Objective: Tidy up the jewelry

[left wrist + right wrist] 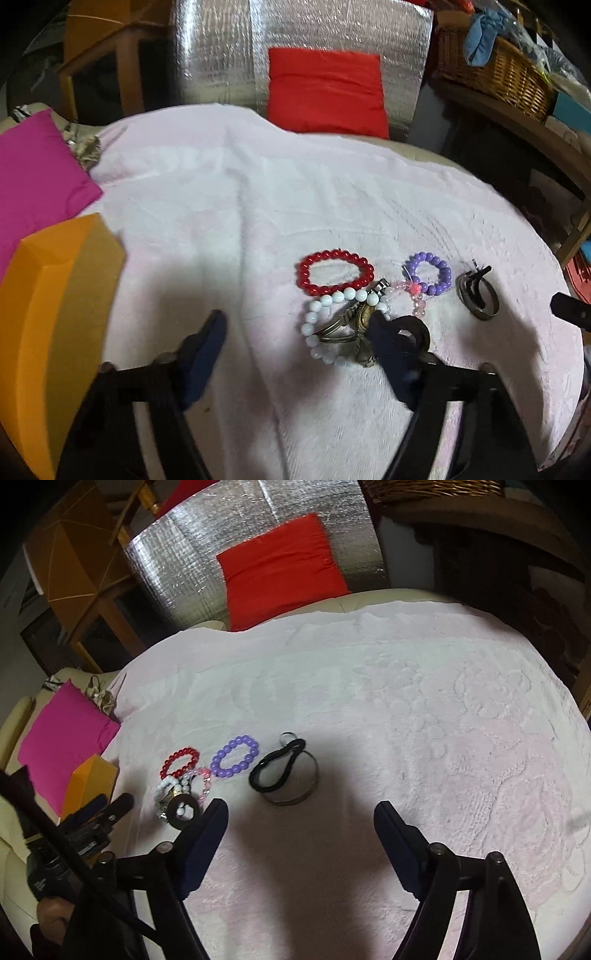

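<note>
Jewelry lies on a pale pink towel (258, 206). A red bead bracelet (334, 271), a purple bead bracelet (430, 273), a white bead bracelet (321, 328), a brass bangle (354, 325) and a dark ring (415, 328) sit in a cluster. A metal bangle with a black hair tie (478, 291) lies to the right. My left gripper (295, 328) is open, its right finger over the cluster. My right gripper (301, 814) is open and empty, just short of the metal bangle (291, 775). The purple bracelet (234, 757) and red bracelet (180, 762) lie to its left.
An orange box (55, 321) stands at the left edge of the towel, with a magenta cushion (33, 177) behind it. A red cushion (325, 88) leans on silver foil at the back. A wicker basket (495, 70) sits on a shelf at the right.
</note>
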A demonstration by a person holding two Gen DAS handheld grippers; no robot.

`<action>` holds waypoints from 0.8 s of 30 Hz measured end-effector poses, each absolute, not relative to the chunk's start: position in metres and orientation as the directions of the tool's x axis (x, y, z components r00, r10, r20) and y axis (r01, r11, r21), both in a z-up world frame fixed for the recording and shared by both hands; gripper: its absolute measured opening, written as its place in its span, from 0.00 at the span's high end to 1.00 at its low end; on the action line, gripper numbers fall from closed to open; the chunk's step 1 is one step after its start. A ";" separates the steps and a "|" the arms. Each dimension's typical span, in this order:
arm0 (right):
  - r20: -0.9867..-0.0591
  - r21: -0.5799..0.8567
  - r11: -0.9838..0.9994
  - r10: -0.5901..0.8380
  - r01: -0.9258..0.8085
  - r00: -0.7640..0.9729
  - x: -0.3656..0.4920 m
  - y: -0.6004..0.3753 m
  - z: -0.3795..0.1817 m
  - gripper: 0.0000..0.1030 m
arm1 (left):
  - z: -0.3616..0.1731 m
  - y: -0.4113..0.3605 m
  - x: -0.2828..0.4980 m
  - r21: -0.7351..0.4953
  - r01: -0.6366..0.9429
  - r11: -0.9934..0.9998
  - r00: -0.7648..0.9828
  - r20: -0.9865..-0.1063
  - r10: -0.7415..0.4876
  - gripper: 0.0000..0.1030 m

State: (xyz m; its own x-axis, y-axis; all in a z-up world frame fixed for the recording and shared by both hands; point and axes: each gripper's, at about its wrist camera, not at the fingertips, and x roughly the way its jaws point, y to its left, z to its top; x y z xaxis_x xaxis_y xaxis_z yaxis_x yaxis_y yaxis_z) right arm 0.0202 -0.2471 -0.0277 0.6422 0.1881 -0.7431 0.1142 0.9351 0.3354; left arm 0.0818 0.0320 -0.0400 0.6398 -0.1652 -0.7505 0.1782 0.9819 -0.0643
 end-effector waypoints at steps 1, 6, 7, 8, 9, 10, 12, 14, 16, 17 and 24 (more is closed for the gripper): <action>-0.744 0.340 0.933 0.190 0.117 0.641 0.021 -0.250 -0.029 0.23 | -0.044 0.030 0.086 -0.071 0.182 0.981 0.632 -0.756 -0.172 0.39; -0.735 0.389 0.914 0.232 0.116 0.637 0.034 -0.265 -0.036 0.36 | -0.059 0.025 0.101 -0.101 0.211 0.972 0.583 -0.785 -0.208 0.58; -0.734 0.398 0.910 0.241 0.114 0.635 0.038 -0.267 -0.037 0.40 | -0.060 0.024 0.102 -0.111 0.215 0.970 0.574 -0.789 -0.218 0.66; -0.733 0.410 0.905 0.255 0.111 0.631 0.042 -0.268 -0.040 0.43 | -0.063 0.024 0.104 -0.120 0.222 0.968 0.559 -0.797 -0.227 0.71; -0.731 0.424 0.899 0.272 0.105 0.626 0.046 -0.269 -0.043 0.45 | -0.066 0.022 0.105 -0.131 0.233 0.964 0.544 -0.804 -0.241 0.78; -0.730 0.439 0.893 0.294 0.094 0.618 0.051 -0.268 -0.046 0.49 | -0.067 0.021 0.105 -0.134 0.241 0.961 0.540 -0.805 -0.247 0.83; -0.733 0.434 0.898 0.301 0.079 0.610 0.057 -0.263 -0.049 0.52 | -0.069 0.020 0.105 -0.137 0.262 0.955 0.533 -0.805 -0.262 0.85; -0.742 0.404 0.912 0.282 0.069 0.608 0.063 -0.255 -0.051 0.55 | -0.068 0.020 0.103 -0.142 0.281 0.949 0.531 -0.801 -0.276 0.89; -0.750 0.378 0.924 0.266 0.064 0.606 0.069 -0.249 -0.054 0.56 | -0.067 0.020 0.102 -0.153 0.291 0.944 0.527 -0.798 -0.292 0.90; -0.757 0.361 0.930 0.251 0.066 0.603 0.072 -0.246 -0.057 0.56 | -0.066 0.020 0.100 -0.158 0.304 0.939 0.526 -0.794 -0.304 0.90; -0.830 0.206 0.975 0.126 0.087 0.544 0.089 -0.229 -0.082 0.78 | -0.051 0.007 0.081 -0.186 0.389 0.902 0.516 -0.768 -0.380 0.91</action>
